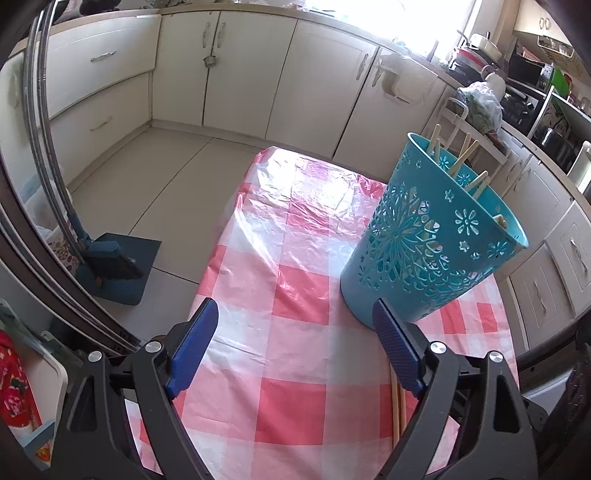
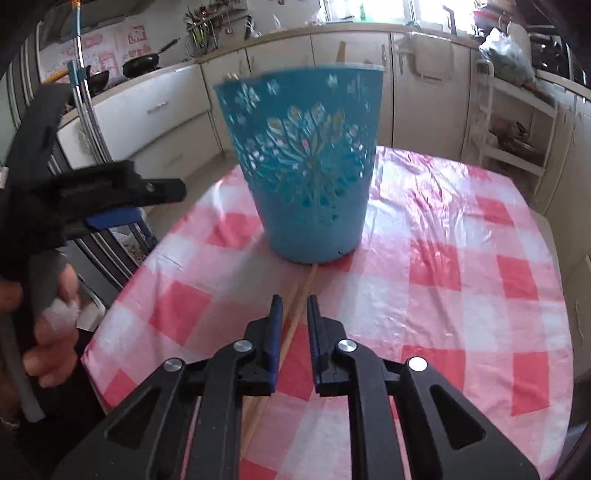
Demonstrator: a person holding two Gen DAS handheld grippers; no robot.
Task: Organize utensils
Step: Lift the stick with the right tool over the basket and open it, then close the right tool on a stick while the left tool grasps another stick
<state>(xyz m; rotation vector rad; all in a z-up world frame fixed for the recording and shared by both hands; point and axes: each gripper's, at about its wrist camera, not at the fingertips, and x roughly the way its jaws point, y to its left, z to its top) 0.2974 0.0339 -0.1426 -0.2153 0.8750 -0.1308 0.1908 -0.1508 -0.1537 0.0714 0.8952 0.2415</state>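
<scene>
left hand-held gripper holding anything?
No. The left hand-held gripper is wide open over the checked tablecloth, nothing between its pads; the blue basket stands beside it.

Daylight floods in from a window [image 1: 391,18] at the far side of the kitchen, blown out to pure white in both views. It throws strong glare on the glossy plastic tablecloth [image 1: 295,192], brightest at the far end of the tabletop, where the checks wash out. The near part stays evenly lit, with soft shadows. The turquoise basket [image 2: 306,162] is smeared with motion blur in the right wrist view, its cut-out pattern streaked; in the left wrist view it is sharp. The left tongs [image 2: 122,199], at the left edge there, are blurred too. Fisheye distortion bends the cabinets [image 1: 251,74] into curves, and dark vignetting fills the corners.
</scene>
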